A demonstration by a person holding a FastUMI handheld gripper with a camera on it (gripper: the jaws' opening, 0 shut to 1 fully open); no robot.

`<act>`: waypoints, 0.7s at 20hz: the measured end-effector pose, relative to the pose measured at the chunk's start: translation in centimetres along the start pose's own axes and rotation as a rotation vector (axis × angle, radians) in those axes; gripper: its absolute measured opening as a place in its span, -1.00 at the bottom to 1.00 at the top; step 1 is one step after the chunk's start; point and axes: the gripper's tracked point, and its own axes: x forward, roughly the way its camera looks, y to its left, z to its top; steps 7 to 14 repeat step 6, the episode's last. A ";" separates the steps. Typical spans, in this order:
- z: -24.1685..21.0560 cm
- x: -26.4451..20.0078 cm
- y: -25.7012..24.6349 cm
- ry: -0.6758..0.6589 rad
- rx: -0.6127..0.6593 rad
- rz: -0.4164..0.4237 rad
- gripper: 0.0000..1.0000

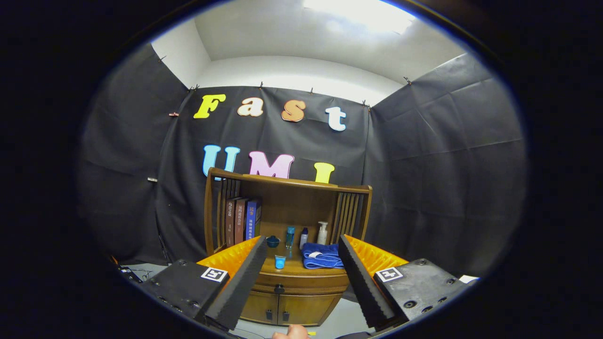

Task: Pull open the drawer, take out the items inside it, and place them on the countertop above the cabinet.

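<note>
Tool [301, 263] spread wide, holding nothing. Closed brown wooden drawer [301, 281] with small dark knob [279, 288] lies straight ahead, well beyond fingers, between their lines, below worktop [294, 268]. Drawer front runs crosswise.

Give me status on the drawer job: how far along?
Done: nothing yet. The wooden cabinet's drawer with the dark round knob looks fully shut. In hand: nothing; the gripper is open, its fingers apart and well short of the cabinet, the knob ahead between them. Left: pull the drawer open, lift out its contents, set them on the wooden countertop by the folded blue towel.
</note>
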 end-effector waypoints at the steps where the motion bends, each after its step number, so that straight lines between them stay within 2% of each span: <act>1: 0.0 -0.1 -0.1 0.000 0.005 0.000 0.97; 14: -0.1 -0.2 -0.3 0.002 0.016 0.000 0.97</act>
